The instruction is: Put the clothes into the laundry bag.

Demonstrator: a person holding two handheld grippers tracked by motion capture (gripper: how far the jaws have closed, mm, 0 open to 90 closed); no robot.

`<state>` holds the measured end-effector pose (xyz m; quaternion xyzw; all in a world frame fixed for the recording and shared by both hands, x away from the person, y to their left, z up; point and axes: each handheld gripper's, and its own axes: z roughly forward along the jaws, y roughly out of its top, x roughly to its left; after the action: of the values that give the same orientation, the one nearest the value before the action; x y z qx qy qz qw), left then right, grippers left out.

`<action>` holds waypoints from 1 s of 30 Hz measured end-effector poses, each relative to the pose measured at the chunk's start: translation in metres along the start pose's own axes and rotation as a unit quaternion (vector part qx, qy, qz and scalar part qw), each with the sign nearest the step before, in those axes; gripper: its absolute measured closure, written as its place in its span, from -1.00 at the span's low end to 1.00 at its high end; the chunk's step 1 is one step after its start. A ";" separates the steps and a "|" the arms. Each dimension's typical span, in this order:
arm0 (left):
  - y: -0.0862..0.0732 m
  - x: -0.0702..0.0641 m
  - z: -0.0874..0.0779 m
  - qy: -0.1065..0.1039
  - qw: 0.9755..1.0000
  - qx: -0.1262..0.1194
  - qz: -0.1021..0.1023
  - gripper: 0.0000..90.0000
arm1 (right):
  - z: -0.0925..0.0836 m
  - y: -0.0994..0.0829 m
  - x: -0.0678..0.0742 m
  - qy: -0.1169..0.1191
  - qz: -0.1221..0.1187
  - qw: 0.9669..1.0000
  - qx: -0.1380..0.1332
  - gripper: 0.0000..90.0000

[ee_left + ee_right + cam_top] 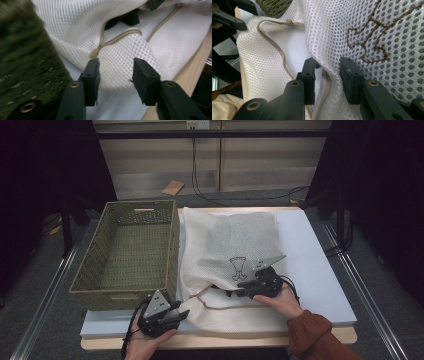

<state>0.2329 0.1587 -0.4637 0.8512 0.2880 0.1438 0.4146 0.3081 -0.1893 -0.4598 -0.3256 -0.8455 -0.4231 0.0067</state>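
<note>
A white mesh laundry bag (pixel 225 270) lies spread on the table (pixel 320 270), just right of a green woven basket (pixel 125 252) whose side it touches. The bag carries a brown embroidered figure (pixel 239 268) and a tan drawstring (pixel 220 307) along its open edge, which faces the person. Something grey shows through the mesh in the bag's far half.

The left gripper (pixel 175 316) sits at the table's near edge, by the basket's near right corner, pointing at the bag's near left corner. In the left gripper view its jaws stand partly apart, with a fold of the mesh (pixel 120 67) rising between them; the pads do not press on it.

The right gripper (pixel 240 287) rests on the bag just below the embroidered figure. In the right gripper view its jaws are likewise part open, a ridge of the bag's rim and the drawstring (pixel 325 85) running between them, loose rather than pinched.
</note>
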 end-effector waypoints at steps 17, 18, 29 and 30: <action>-0.012 0.001 0.006 -0.025 0.999 0.046 -0.015 0.83 | 0.000 -0.004 0.003 -0.011 -0.023 1.000 -0.016 0.23; -0.015 0.001 -0.003 -0.020 0.999 0.044 -0.022 0.83 | -0.002 -0.004 0.005 -0.006 -0.022 1.000 -0.017 0.21; -0.028 -0.004 -0.022 -0.026 0.998 0.037 -0.034 0.84 | -0.013 -0.011 0.015 -0.004 -0.038 0.998 -0.049 0.22; -0.028 -0.003 -0.024 -0.024 0.999 0.034 -0.032 0.84 | -0.013 -0.014 0.014 -0.005 -0.038 0.998 -0.059 0.21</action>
<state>0.2085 0.1850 -0.4708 0.8584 0.3094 0.1000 0.3968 0.2856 -0.1969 -0.4574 -0.2953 -0.8309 -0.4704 -0.0333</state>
